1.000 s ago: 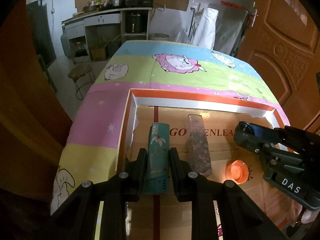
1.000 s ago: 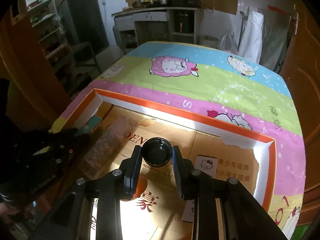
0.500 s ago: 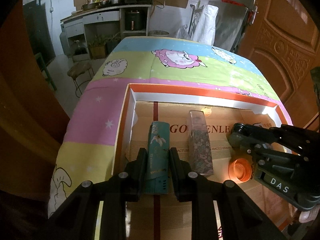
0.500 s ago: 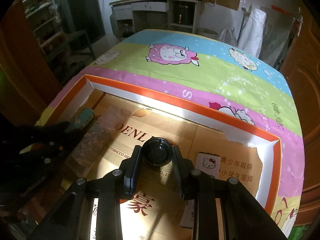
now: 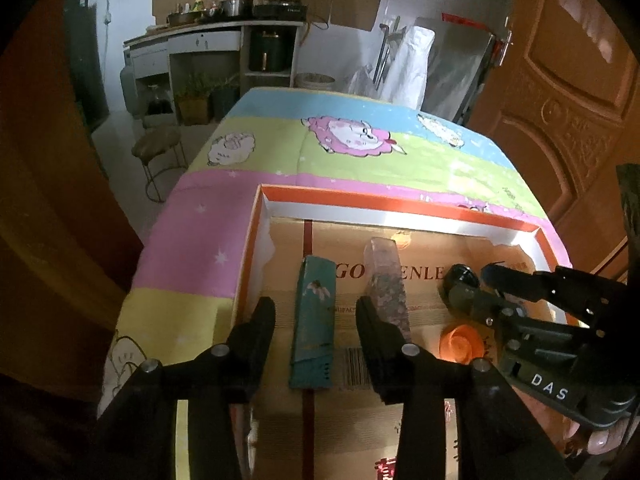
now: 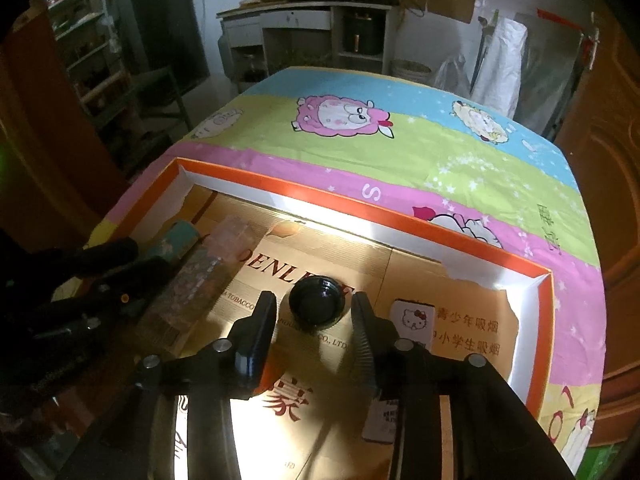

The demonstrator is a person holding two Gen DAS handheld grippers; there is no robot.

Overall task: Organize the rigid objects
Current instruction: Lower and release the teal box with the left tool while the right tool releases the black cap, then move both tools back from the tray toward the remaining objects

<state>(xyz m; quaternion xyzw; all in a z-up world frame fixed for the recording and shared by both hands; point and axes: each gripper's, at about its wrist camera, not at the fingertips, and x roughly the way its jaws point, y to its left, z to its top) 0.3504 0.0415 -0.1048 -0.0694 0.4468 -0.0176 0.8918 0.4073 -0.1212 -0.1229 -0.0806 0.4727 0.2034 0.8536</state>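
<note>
Lying flat on the cardboard floor of the orange-rimmed shallow box (image 5: 400,203), the teal rectangular carton (image 5: 314,328) sits between the left gripper (image 5: 316,322) jaws, which are opening and clear of it. Just beside it lies a clear speckled tube (image 5: 386,280). The right gripper (image 6: 314,312) jaws are also opening around the upright black round-capped jar (image 6: 316,304). The box rests on a striped cartoon-sheep cloth (image 6: 400,152); kitchen counter (image 6: 304,12) behind. Both grippers point steeply downward.

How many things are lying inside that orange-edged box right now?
4 that I can see: a teal box at the left, a clear tube beside it, a black-capped jar in the middle, and a small cat-print card to its right. The grippers may hide more.
</note>
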